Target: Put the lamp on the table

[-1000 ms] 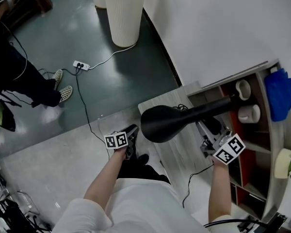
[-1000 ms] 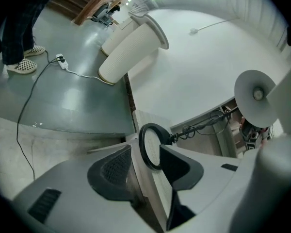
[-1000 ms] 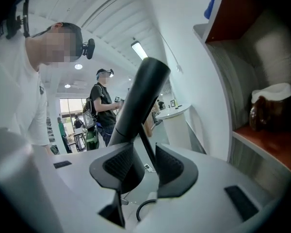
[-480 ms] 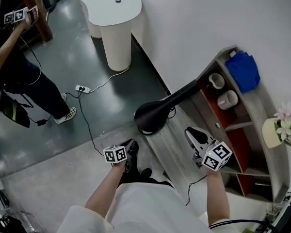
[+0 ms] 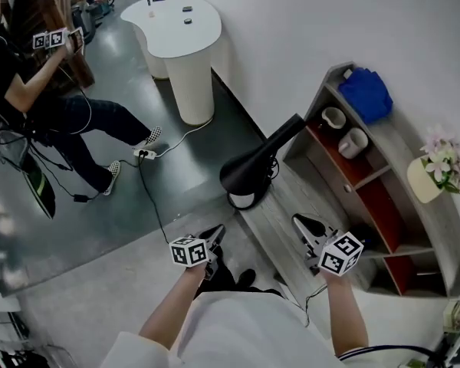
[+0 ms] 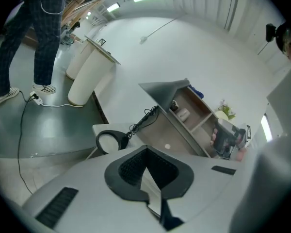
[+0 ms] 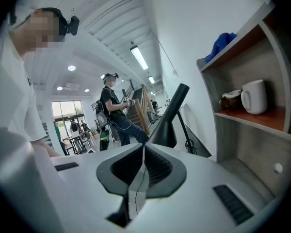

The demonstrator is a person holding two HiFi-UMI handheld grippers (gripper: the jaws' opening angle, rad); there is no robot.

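Observation:
The black lamp [image 5: 250, 172] stands on its ring base [image 5: 244, 200] on the low wooden table [image 5: 279, 219], its stem leaning up toward the shelf. Neither gripper touches it. My left gripper [image 5: 215, 236] hovers to the near left of the table. Its jaws have just been closing and now meet with nothing between them. My right gripper [image 5: 304, 226] hangs over the table's near part, its jaws likewise just closed and empty. The left gripper view shows the ring base [image 6: 110, 141] ahead. In the right gripper view the lamp [image 7: 167, 126] rises just beyond the jaws.
A wooden shelf [image 5: 383, 205] with mugs [image 5: 353, 142], a blue cloth [image 5: 364, 94] and flowers [image 5: 437, 159] stands right of the table. A white round table [image 5: 180, 29] is far back. A person [image 5: 54, 98] stands at left. A cable and power strip [image 5: 145, 153] lie on the floor.
The lamp, close under my view and beside the right gripper before, now stands apart on the table. The right gripper has drawn back toward me. Both grippers' jaws have closed.

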